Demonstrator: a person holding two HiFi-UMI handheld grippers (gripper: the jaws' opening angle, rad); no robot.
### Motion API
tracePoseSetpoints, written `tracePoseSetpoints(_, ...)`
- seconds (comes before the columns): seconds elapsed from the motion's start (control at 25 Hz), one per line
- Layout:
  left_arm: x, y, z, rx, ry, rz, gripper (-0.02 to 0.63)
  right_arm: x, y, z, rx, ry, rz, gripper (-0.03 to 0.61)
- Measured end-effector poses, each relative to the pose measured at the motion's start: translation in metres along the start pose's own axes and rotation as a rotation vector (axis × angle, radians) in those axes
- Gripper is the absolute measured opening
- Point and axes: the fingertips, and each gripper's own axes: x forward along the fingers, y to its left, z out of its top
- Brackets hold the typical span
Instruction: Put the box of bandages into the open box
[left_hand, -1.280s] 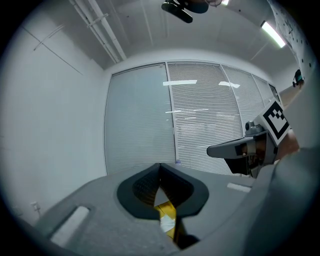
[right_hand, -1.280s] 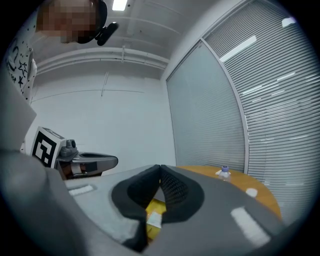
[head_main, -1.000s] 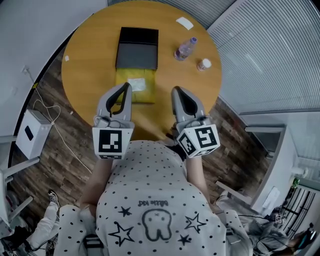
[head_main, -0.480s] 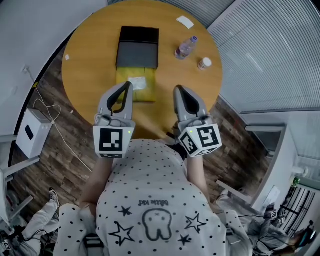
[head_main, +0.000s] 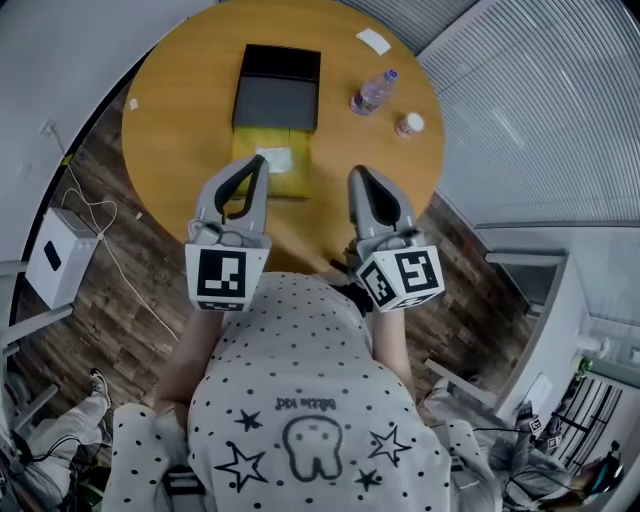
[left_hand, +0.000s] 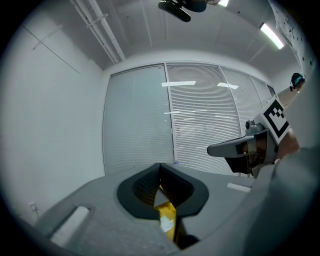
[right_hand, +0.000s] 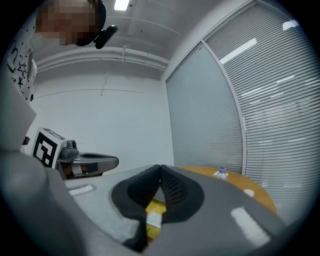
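left gripper (head_main: 258, 163): jaws pressed together, holding nothing; a strip of yellow shows under them.
right gripper (head_main: 357, 176): jaws shut too, empty.
box of bandages (head_main: 288, 178): yellow, flat on the tabletop (head_main: 180, 110), a little in from its near edge.
open box (head_main: 277, 92): black, right behind the bandages, toward the far edge.
which way: the bandages lie ahead of and below my tips. the left tip reads over their near-left part, the right off their right side.
nearer: left, i judge.
long axis: cannot tell.
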Motion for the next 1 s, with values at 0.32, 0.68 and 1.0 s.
tracePoseSetpoints(0.32,0.0007,0.0050,-0.0058,0.017,0.029,0.030,0.009,-0.0002,-0.0003,-0.0004,-0.003,0.001,0.002,0.005)
tracePoseSetpoints(0.68,-0.0006,0.0092,-0.0067,0.014,0.044,0.055,0.009,-0.0011,0.0023,-0.0006,-0.012,0.007,0.005,0.005)
tracePoseSetpoints(1.0,-0.0012,0.0102,-0.0070,0.012,0.047,0.059,0.009,0.0011,0.0062,-0.0024,-0.030,0.015,0.022,0.005)
